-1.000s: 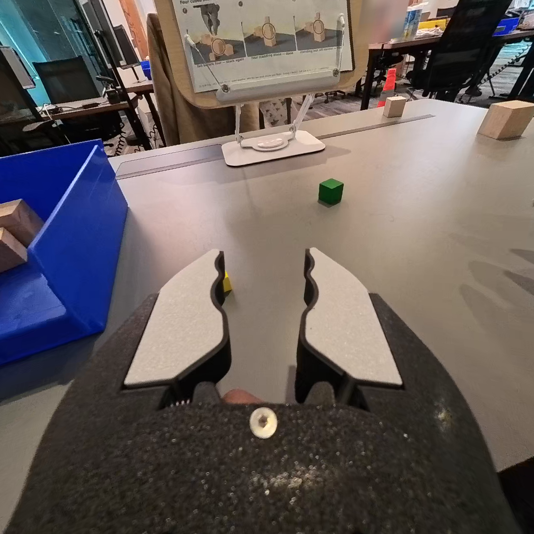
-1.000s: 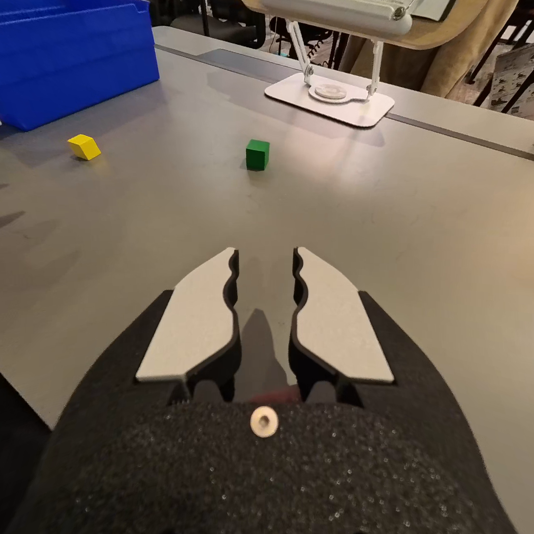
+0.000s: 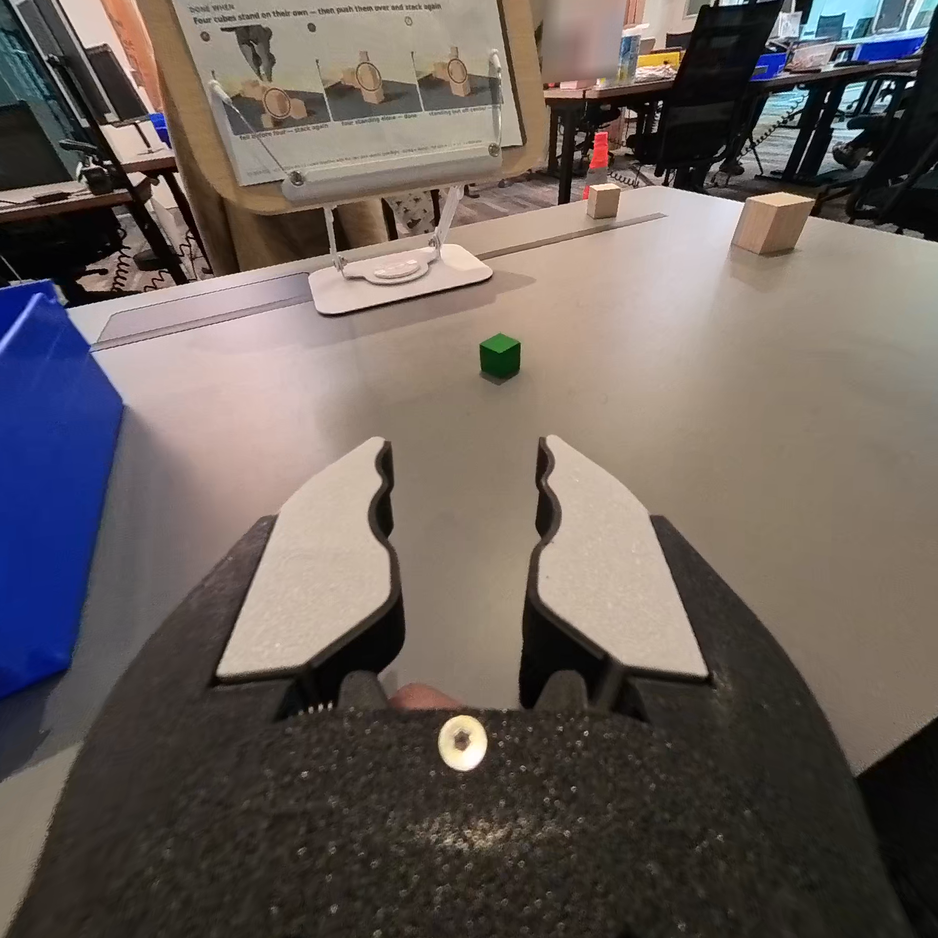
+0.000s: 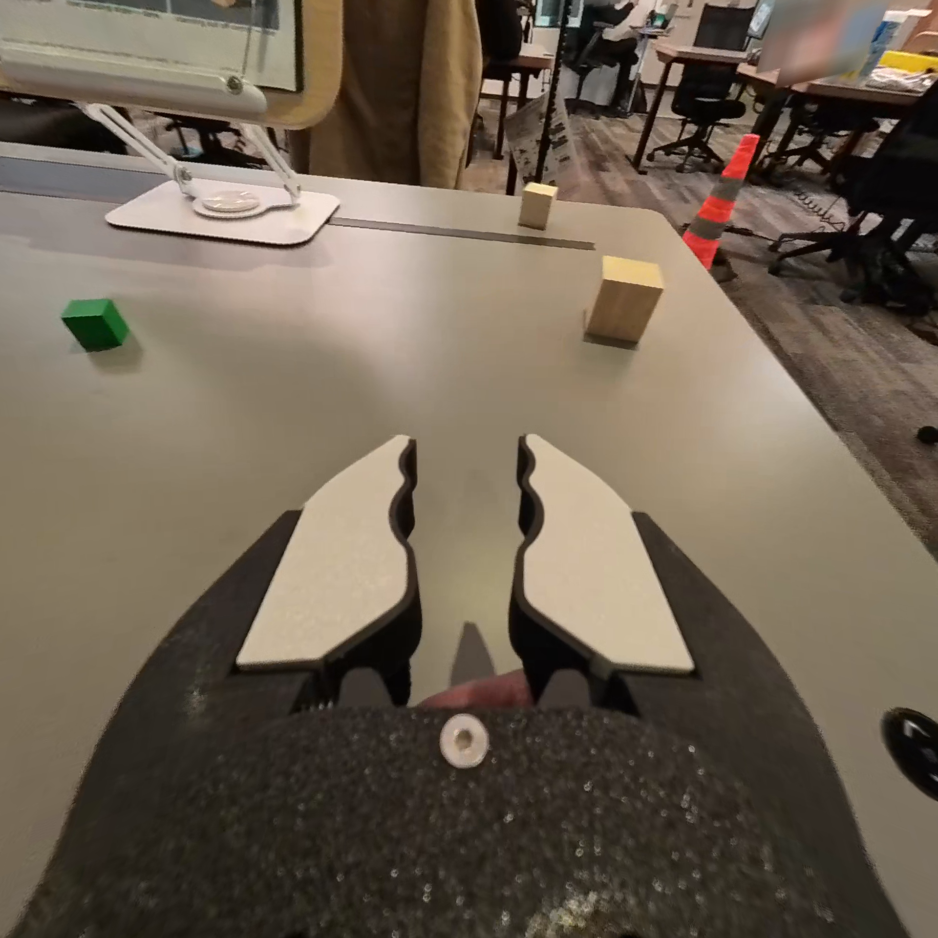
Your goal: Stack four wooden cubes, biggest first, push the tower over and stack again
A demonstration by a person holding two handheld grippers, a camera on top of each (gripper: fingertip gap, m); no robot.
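A large plain wooden cube (image 3: 771,222) (image 4: 625,303) stands at the table's far right. A smaller plain wooden cube (image 3: 603,200) (image 4: 538,204) stands behind it at the back edge. A small green cube (image 3: 500,355) (image 4: 95,324) sits mid-table. My left gripper (image 3: 464,451) is open and empty above the table, with the green cube ahead of it. My right gripper (image 4: 467,449) is open and empty, with the large wooden cube ahead and to its right.
A blue bin (image 3: 45,482) stands at the left. A white stand (image 3: 401,276) (image 4: 223,210) holds an instruction sheet at the back. The table's right edge (image 4: 792,375) drops to carpet, with an orange cone (image 4: 721,198) and office chairs beyond. Left tips to right tips: about 40 cm. The right gripper is farther from the small green cube (image 3: 500,355), some 30 cm, than the left, some 20 cm. The right camera catches it too, in the right wrist view (image 4: 72,320).
The right gripper has swung right: the green cube slid to its far left, the yellow cube left view, the wooden cubes appeared. The left gripper moved forward and right, past the yellow cube.
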